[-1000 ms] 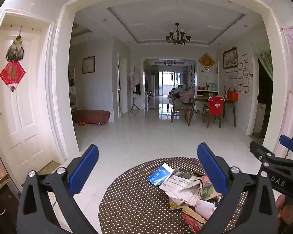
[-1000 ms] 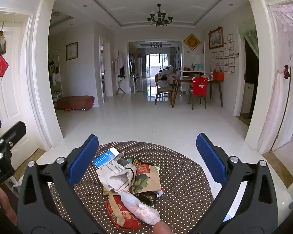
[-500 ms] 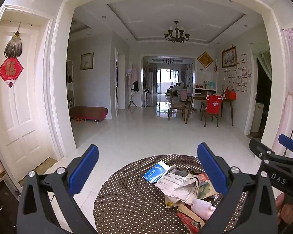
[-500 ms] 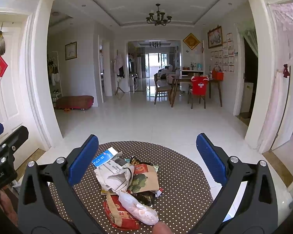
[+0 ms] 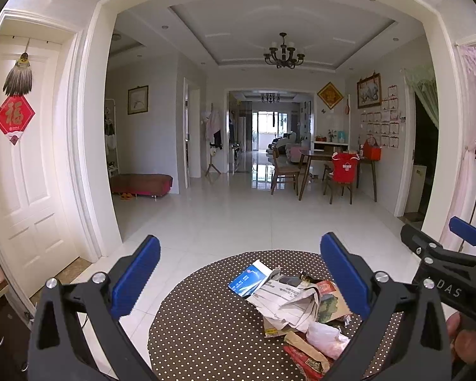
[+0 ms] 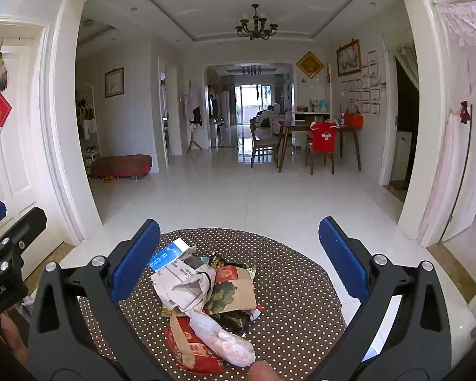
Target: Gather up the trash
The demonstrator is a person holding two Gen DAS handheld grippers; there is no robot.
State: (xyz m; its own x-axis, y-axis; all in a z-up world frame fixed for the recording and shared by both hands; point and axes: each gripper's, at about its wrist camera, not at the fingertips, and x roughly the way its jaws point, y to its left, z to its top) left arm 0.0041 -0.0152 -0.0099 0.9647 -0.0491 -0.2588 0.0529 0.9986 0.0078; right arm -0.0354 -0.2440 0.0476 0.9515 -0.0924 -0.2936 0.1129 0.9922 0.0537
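Note:
A pile of trash lies on a round brown polka-dot table. It holds crumpled newspaper, a blue-and-white carton, a brown printed paper bag, a red wrapper and a white plastic bag. My left gripper is open and empty above the table, left of the pile. My right gripper is open and empty, above the pile. Each gripper shows at the edge of the other's view.
Beyond the table lies a white tiled floor. A white door with a red ornament is at the left. A dining table with chairs stands far back right. A low red bench sits at the left wall.
Both grippers have drifted slightly, so the table and trash pile sit a little differently in view. Both stay open and empty. The trash has not moved.

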